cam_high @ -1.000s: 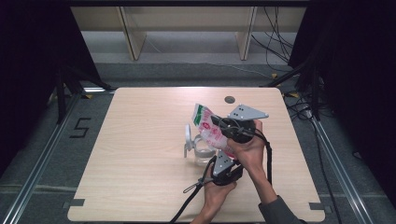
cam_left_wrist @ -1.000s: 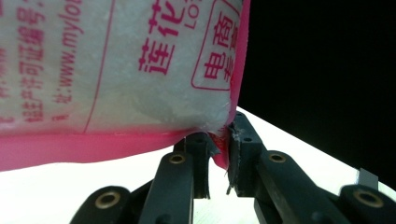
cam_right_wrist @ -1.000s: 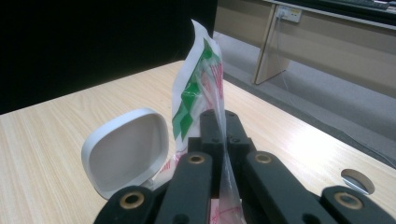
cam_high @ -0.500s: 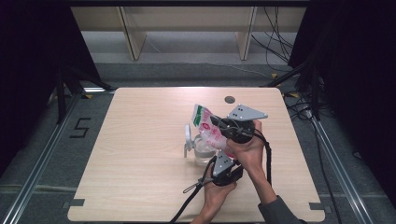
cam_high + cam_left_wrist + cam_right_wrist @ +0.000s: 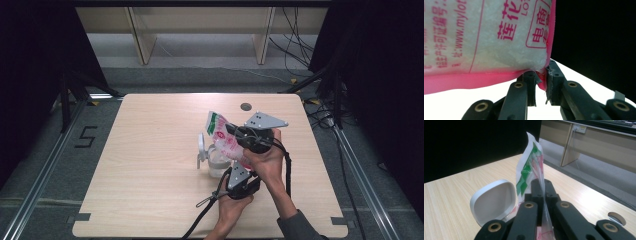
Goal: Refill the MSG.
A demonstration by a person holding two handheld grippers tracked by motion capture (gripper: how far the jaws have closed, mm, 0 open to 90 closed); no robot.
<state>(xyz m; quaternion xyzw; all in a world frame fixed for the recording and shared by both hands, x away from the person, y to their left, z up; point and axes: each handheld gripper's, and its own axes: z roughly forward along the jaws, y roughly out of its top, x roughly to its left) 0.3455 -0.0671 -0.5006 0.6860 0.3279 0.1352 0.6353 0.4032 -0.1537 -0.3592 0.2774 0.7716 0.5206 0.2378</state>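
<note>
1. Bag [image 5: 223,136]: a white plastic pouch with pink and green print, filled with a white granular content, held clear of the table above its centre-right part. It slants from the 5 o'clock end up to the 11 o'clock end in the high view. Its place and slant match the earlier pictures.
2. Left gripper [image 5: 540,83]: its jaws are pinched on the pink sealed bottom corner of the bag, with only the film between them. In the high view this gripper [image 5: 239,176] sits at 6 o'clock of the bag, in the same spot as one second ago.
3. Right gripper [image 5: 543,195]: its jaws are closed tight on the upper edge of the bag, the thin film clamped between them. In the high view it [image 5: 235,132] lies at 3 o'clock of the bag, unmoved since the earlier pictures.
4. Container [image 5: 216,161]: a clear vessel standing on the table directly under the bag, its white lid [image 5: 201,149] hinged open and upright at 9 o'clock of it. The lid [image 5: 492,203] appears just left of the bag in the right gripper view. Both are as before.
5. Table [image 5: 150,150]: light wood, with a round cable hole [image 5: 245,106] at 12 o'clock of the grippers.
6. Change overall: none is visible between the earlier pictures and this one.
</note>
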